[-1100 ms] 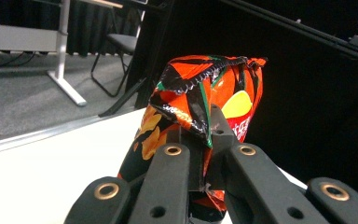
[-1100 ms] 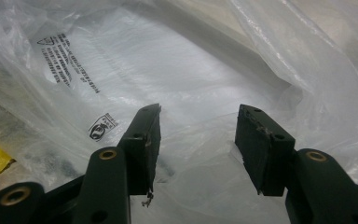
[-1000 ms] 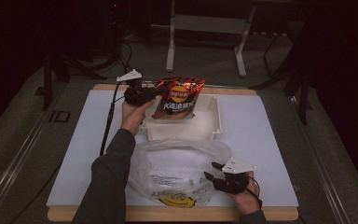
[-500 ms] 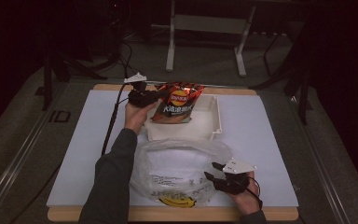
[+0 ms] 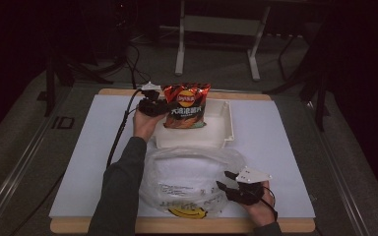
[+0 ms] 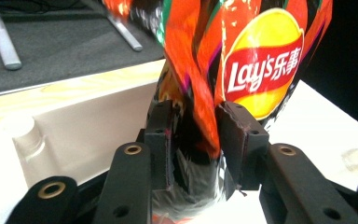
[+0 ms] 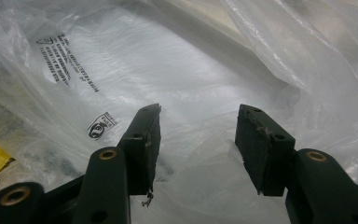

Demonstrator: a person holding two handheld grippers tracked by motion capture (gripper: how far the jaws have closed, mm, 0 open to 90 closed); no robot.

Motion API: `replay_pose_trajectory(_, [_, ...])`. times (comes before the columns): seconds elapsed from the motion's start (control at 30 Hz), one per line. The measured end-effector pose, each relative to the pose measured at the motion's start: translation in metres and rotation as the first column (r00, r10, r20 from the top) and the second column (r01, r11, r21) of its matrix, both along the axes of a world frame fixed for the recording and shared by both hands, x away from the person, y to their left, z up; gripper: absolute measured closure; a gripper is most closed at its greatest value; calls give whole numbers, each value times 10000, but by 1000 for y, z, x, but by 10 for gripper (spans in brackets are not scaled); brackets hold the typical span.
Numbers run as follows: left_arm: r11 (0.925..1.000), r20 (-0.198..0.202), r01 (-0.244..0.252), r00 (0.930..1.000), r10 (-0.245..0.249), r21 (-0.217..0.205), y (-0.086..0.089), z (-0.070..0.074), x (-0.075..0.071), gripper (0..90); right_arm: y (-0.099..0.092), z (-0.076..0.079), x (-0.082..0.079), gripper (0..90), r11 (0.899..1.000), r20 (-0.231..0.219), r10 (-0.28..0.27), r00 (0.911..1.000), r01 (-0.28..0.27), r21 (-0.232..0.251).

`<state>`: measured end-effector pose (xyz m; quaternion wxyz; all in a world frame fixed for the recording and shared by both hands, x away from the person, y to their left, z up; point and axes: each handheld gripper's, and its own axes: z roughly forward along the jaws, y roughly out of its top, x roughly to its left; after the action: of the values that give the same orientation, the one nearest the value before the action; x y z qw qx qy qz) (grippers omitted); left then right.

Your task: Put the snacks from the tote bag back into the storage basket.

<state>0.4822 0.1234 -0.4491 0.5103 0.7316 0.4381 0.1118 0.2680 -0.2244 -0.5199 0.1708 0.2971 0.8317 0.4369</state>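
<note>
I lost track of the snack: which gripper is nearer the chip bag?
Left. The left gripper has the chip bag between its just-opening jaws; the right gripper sits by the plastic bag.

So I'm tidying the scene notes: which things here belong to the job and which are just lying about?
In the job: crisp bag, white tray, clear plastic bag, left gripper, right gripper.
Lying about: metal stand, floor cables.
</note>
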Motion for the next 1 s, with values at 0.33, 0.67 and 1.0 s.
replay_pose_trajectory(0.33, [9976,-556,-488,9971,515,492,-1,-14,2,605,1,-1,0,496,10000,-22,-4,10000,4,-10])
replay_pose_trajectory(0.67, [9842,-574,-747,9947,848,1603,-9,-14,0,606,2,-1,0,496,10000,-21,32,10000,-32,-27])
replay_pose_trajectory(1.0, [9577,-879,-925,9888,1205,2725,-17,-15,3,623,2,-2,0,495,10000,-46,20,10000,-20,-44])
